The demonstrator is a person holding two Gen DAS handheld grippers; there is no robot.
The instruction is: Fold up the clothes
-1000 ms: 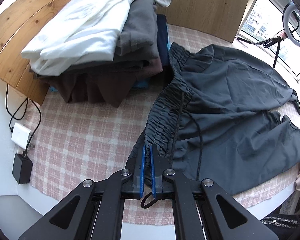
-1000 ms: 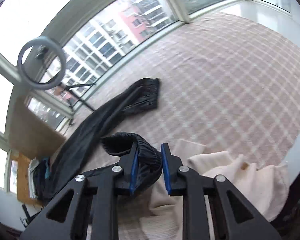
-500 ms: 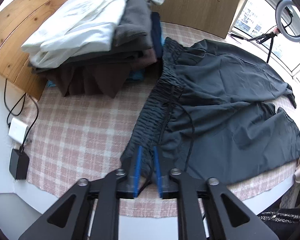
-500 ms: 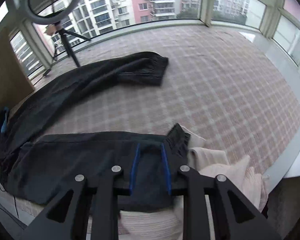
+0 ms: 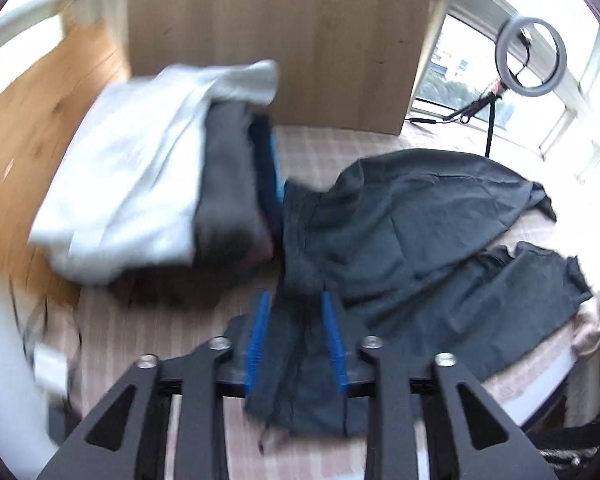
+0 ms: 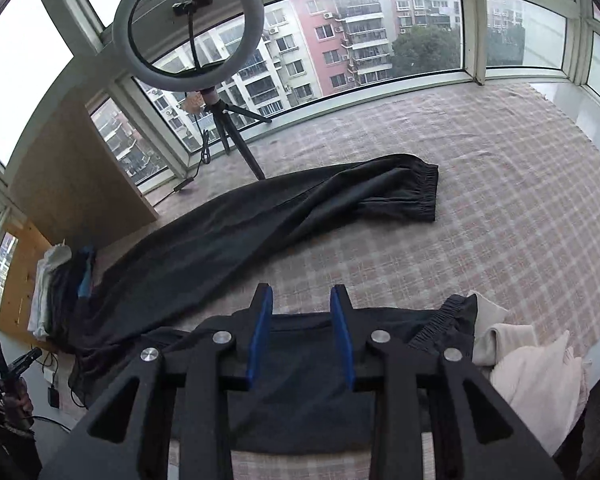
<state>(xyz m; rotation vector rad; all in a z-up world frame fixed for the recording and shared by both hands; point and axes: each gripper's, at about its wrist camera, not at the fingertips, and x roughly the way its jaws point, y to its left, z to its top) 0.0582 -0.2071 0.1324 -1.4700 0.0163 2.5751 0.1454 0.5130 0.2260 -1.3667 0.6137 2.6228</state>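
Note:
Dark grey trousers [image 5: 420,232] lie spread on the plaid bed cover [image 5: 148,332]. My left gripper [image 5: 295,300] hovers over their waistband end. Its jaws are opening, and the cloth lies loose below them, not pinched. In the right wrist view the far leg [image 6: 300,208] stretches across the bed to its elastic cuff [image 6: 416,192]. The near leg [image 6: 300,380] lies under my right gripper [image 6: 301,296]. Those jaws are opening too, with nothing pressed between the blue pads.
A stack of folded clothes [image 5: 160,184] topped by a white garment sits by the wooden board [image 5: 280,40]. A ring light on a tripod [image 6: 188,28] stands at the window. A cream garment [image 6: 532,368] lies at the bed's near right edge.
Both grippers have let go of the trousers and lifted. The left one released the waistband. The right one laid the cuff down and swung left along the near leg.

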